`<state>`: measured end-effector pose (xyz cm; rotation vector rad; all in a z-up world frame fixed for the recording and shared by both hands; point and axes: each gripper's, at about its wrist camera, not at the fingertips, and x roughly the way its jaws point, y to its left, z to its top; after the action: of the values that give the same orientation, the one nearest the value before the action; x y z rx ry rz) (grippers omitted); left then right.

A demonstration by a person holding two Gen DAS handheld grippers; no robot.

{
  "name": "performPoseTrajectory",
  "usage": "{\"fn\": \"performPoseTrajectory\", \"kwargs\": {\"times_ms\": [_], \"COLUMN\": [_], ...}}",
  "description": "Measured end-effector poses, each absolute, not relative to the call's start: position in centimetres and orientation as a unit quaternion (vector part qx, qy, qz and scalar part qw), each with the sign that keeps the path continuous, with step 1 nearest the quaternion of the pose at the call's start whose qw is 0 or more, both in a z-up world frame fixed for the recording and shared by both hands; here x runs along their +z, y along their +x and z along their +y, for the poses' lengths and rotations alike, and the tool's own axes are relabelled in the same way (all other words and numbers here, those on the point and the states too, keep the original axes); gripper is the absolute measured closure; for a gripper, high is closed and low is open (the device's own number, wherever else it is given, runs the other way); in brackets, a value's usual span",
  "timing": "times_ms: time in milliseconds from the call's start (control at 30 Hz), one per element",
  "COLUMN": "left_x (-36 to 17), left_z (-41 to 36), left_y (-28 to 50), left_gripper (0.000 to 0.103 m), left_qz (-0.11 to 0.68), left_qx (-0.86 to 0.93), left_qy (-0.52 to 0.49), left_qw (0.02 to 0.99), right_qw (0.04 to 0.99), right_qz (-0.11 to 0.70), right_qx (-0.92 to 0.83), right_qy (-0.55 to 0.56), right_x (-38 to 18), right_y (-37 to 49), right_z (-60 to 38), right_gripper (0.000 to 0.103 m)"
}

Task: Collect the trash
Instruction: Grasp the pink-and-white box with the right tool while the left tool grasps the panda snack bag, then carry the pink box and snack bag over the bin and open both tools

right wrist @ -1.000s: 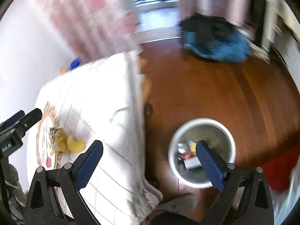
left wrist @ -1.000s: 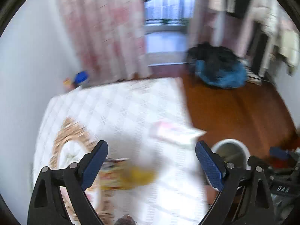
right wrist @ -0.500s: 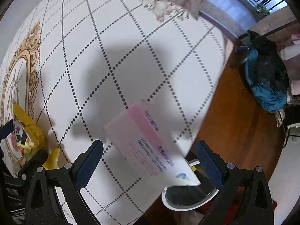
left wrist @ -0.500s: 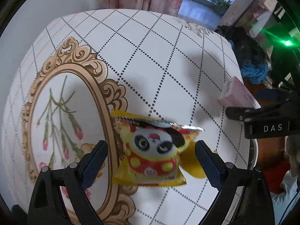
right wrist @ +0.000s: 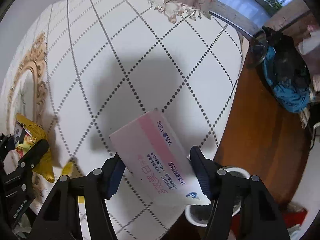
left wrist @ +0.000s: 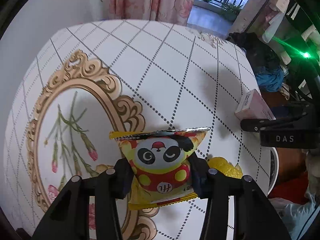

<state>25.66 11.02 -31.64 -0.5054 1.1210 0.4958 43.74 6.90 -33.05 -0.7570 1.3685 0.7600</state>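
So, nearest to us, our left gripper [left wrist: 161,175] has its two fingers pinched on the lower half of the yellow panda snack bag [left wrist: 162,160], which sits on the table [left wrist: 160,76] over the edge of the gold oval print. A crumpled yellow scrap [left wrist: 224,166] lies just beside the bag, touching or nearly so.

Our right gripper [right wrist: 157,172] has its fingers closed in against both long sides of the pink toothpaste box [right wrist: 154,160]. The box lies at the table edge, its near corner poking out over the white trash bin [right wrist: 202,218] on the floor below. Contact on the right finger looks firm; on the left finger the box edge is partly hidden, so we'd only say it is probably gripped.

Step in hand, as we judge it: both grasps made, nothing lifted yet. Both items look to be resting on the tablecloth.

Next move calls for lifting both clear, then carrying them off the right edge of the table to above the bin and opening the fingers there. The box has a short trip; the bag has to cross more of the table. The bag is soft and puffy, so it may slip or crumple. The yellow scrap is left for a later pass.

Further off: wooden floor [right wrist: 260,140], a blue and black bundle [right wrist: 286,84], pink curtains [left wrist: 152,0], balcony rail.
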Motion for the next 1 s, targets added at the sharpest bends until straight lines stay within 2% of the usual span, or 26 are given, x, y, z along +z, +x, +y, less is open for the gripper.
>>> {"fn": "performPoseTrajectory", "kwargs": {"times_ms": [400, 733, 833, 1000], "left_x": [-23.2, -16.2, -15.8, -18.3], "left_z": [8.6, -0.9, -4.8, -11.0], "left_y": [25.8, 29.9, 31.8, 35.9], "left_gripper": [0.061, 0.061, 0.061, 0.061], "left_qz": [0.454, 0.396, 0.393, 0.423], "left_qx": [0.251, 0.172, 0.134, 0.069], "left_qy": [-0.151, -0.110, -0.104, -0.098], "left_qw": [0.841, 0.895, 0.904, 0.898], "right_qw": [0.726, 0.809, 0.824, 0.819], "right_qz": [0.564, 0.514, 0.512, 0.545], "right_qx": [0.345, 0.279, 0.238, 0.180], "right_qy": [-0.188, -0.064, -0.047, -0.008], "right_x": [-26.1, -17.9, -17.6, -20.9], "right_y": [41.4, 42.6, 43.4, 45.2], "right_z": [-1.2, -16.5, -21.8, -29.8], "right_gripper": [0.042, 0.042, 0.042, 0.042]}}
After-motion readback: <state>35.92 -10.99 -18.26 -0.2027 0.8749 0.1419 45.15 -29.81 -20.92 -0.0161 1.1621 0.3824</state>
